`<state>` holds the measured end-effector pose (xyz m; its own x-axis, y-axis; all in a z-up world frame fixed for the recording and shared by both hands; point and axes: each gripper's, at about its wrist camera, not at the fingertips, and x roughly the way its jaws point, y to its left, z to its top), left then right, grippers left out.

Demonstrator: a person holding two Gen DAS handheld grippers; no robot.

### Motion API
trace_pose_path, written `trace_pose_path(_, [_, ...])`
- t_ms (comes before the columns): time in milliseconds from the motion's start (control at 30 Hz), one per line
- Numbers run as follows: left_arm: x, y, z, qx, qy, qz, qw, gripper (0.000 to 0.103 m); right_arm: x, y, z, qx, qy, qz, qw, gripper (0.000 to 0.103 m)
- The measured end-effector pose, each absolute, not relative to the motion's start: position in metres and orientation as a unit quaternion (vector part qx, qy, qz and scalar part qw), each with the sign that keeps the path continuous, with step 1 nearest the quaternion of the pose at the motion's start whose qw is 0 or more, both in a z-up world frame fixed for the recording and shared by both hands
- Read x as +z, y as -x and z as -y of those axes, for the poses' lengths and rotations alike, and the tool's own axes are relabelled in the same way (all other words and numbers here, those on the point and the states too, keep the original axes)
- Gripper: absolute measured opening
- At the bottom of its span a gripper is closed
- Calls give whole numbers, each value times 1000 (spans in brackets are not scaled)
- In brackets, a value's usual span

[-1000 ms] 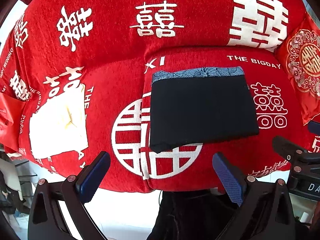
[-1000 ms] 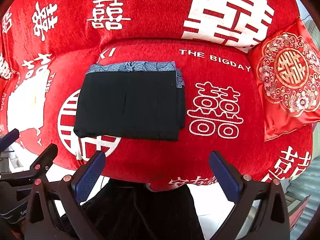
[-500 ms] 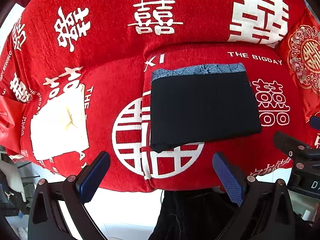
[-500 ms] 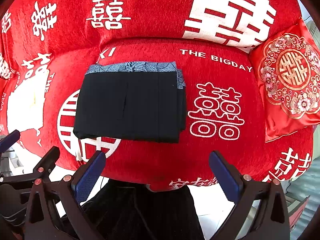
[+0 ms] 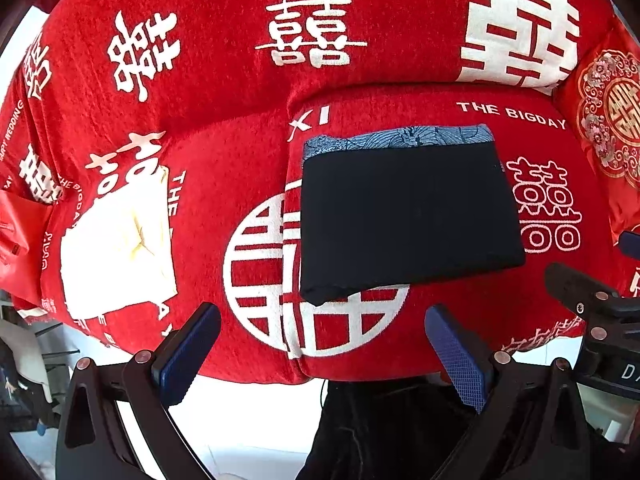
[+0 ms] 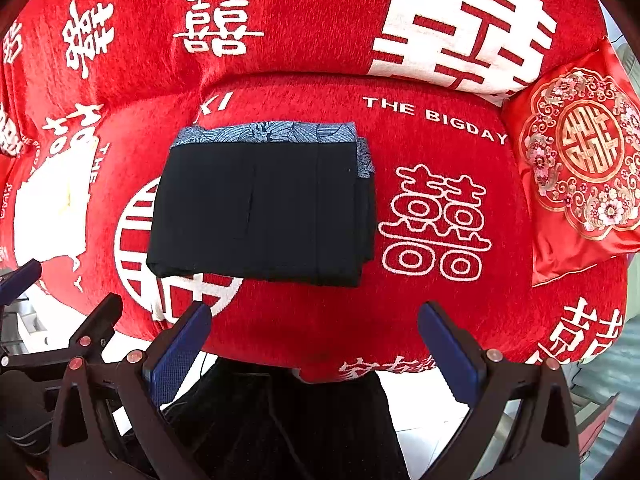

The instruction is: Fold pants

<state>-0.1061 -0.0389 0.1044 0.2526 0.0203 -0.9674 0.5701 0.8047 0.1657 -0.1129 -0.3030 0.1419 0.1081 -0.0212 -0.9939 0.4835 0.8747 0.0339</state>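
Observation:
The black pants (image 5: pixel 404 216) lie folded into a flat rectangle on the red sofa seat (image 5: pixel 224 168), with a blue patterned waistband along the far edge. They also show in the right wrist view (image 6: pixel 260 208). My left gripper (image 5: pixel 320 352) is open and empty, held back from the sofa's front edge, below the pants. My right gripper (image 6: pixel 312 352) is open and empty, also back from the front edge. Neither gripper touches the pants. The right gripper's body shows at the right edge of the left wrist view (image 5: pixel 600 320).
The sofa wears a red cover with white characters. A folded cream cloth (image 5: pixel 116 240) lies on the seat to the left of the pants. A red embroidered cushion (image 6: pixel 580 168) sits at the right. Dark clothing (image 6: pixel 280 420) and white floor lie below the grippers.
Both grippers have drifted very slightly; the pants have not moved. Both stay open.

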Motion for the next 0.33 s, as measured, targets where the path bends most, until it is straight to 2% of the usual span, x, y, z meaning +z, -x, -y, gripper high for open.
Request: trace_pose_path(333, [108,110,43,-200,-252,-577,751,102,137,112,303,-173,-179,-647,721,103])
